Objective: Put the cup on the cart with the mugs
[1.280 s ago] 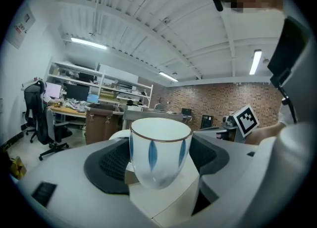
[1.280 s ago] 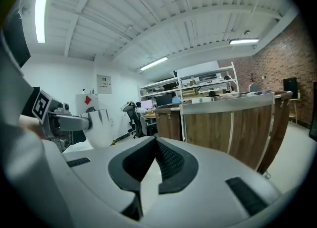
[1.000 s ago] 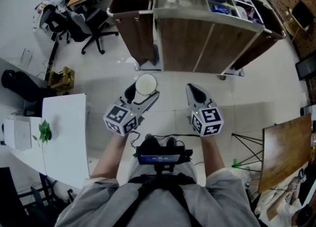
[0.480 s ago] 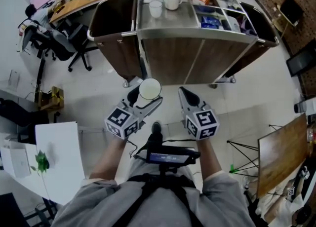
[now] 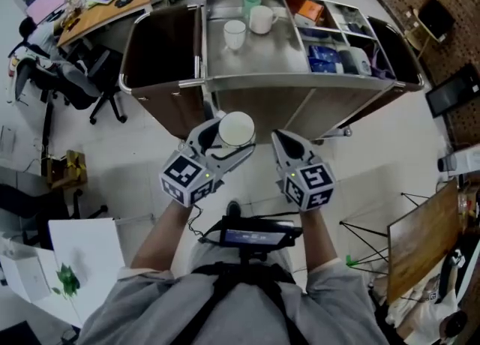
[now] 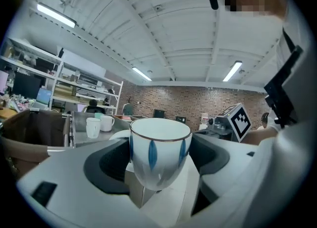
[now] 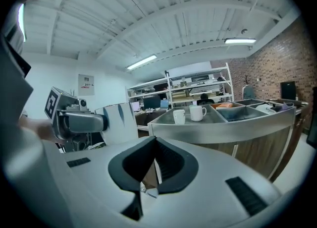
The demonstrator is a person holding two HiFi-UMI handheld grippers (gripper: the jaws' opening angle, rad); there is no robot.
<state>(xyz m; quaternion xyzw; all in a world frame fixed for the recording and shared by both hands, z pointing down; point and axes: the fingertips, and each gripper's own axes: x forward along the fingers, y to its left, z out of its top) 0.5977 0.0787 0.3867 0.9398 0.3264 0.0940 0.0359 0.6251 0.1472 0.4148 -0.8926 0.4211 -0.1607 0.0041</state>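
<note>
Nearest the person, the cup (image 6: 159, 150) (white, with blue leaf-shaped marks and a dark rim) is held upright in the left hand-held gripper (image 5: 227, 143), whose jaws are spread wide and pressed against the cup's sides. Just beside it, the right hand-held gripper (image 5: 285, 143) is carried empty, its jaws brought together with nothing between them. Both are held in the air above the floor (image 5: 390, 148), just short of the near edge of the cart (image 5: 264, 57).

The cart is seen to have a bare steel top on its left part and compartments (image 5: 330, 36) filled with small goods on its right. Toward the far side of that steel top two white mugs (image 5: 235, 34) are stood near each other, and a teal cup (image 5: 252, 1) is placed just behind them.

The task is judged to be well past its middle: the cup is already grasped and brought up to the cart. What is left is for the cup to be carried over the near edge, set down upright on the steel top beside the mugs, and released.
</note>
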